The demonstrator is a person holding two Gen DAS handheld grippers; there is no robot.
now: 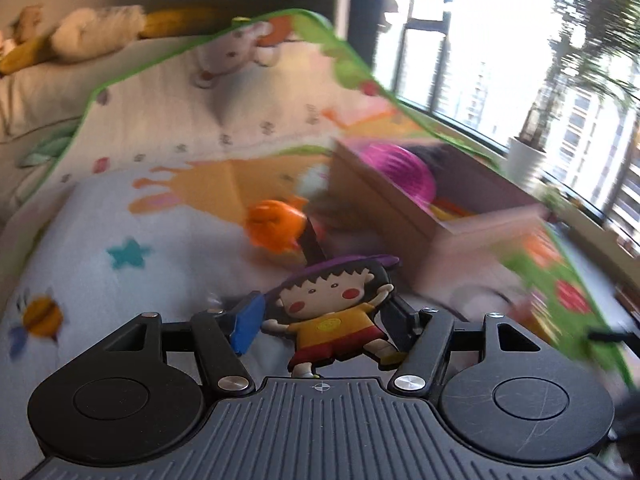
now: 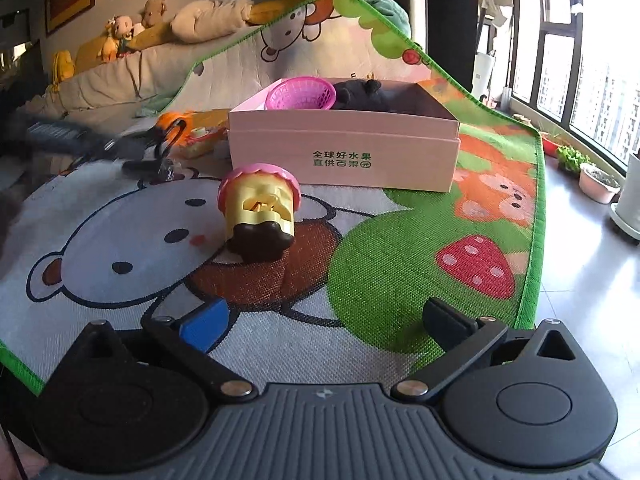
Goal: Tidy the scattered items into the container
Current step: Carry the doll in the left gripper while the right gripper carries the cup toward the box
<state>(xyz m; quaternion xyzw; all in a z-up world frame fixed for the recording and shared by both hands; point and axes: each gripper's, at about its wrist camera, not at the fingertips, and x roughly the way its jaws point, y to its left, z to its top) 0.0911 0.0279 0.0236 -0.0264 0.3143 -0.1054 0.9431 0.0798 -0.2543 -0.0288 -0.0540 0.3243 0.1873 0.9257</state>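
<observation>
My left gripper [image 1: 320,316] is shut on a flat cartoon girl figure [image 1: 332,312] with a purple hat, held just above the play mat [image 1: 180,128]. Beyond it lies an orange toy [image 1: 276,224], and to the right stands the pink cardboard box [image 1: 400,216] with a magenta basket [image 1: 396,168] inside. In the right wrist view my right gripper [image 2: 324,320] hovers open over the mat [image 2: 400,264], nothing between its fingers. A yellow cupcake toy [image 2: 258,212] with a pink top lies on its side ahead of it. Behind stands the box [image 2: 344,160], holding the basket [image 2: 302,94] and a dark plush [image 2: 360,96].
A sofa with plush toys [image 2: 120,36] runs along the back left. The mat's green edge [image 2: 536,240] borders bare floor [image 2: 580,280] on the right, where plant pots [image 2: 600,182] stand by the windows. A blurred dark tool [image 2: 60,136] reaches in at far left near the orange toy [image 2: 176,124].
</observation>
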